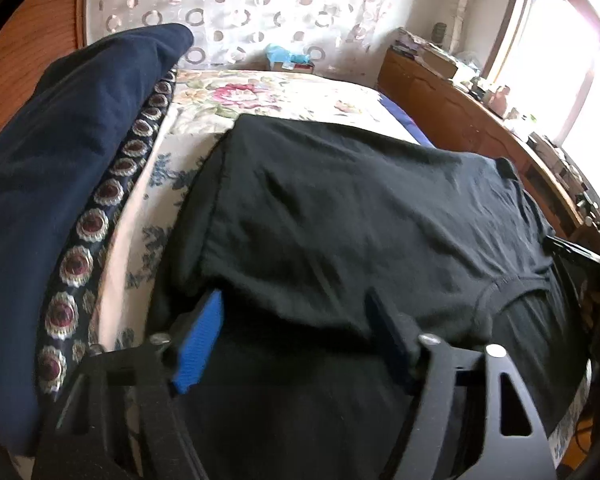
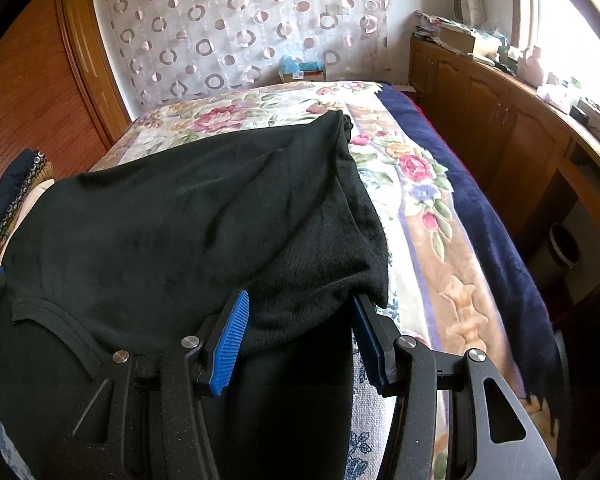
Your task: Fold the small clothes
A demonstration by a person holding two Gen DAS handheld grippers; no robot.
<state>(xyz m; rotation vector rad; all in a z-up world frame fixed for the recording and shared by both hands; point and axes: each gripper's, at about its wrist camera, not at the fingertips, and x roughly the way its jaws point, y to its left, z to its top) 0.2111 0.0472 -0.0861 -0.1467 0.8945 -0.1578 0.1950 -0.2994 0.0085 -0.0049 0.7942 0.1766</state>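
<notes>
A black T-shirt (image 1: 340, 216) lies folded over on the floral bedspread (image 1: 260, 92); it also shows in the right wrist view (image 2: 188, 216). My left gripper (image 1: 296, 312) is open, its blue-padded fingers (image 1: 202, 344) spread wide, with the folded edge of the shirt draped over their tips. My right gripper (image 2: 300, 308) is open too, its fingers (image 2: 230, 340) apart at the shirt's right end, with the cloth's edge resting over the tips. The neckline (image 2: 72, 328) lies left of the right gripper.
A dark navy garment (image 1: 68, 152) over a patterned cloth lies at the left of the bed. A wooden cabinet (image 2: 500, 136) with clutter runs along the right under the window. A navy blanket (image 2: 480, 208) edges the bed's right side. A patterned curtain (image 2: 240, 28) hangs behind.
</notes>
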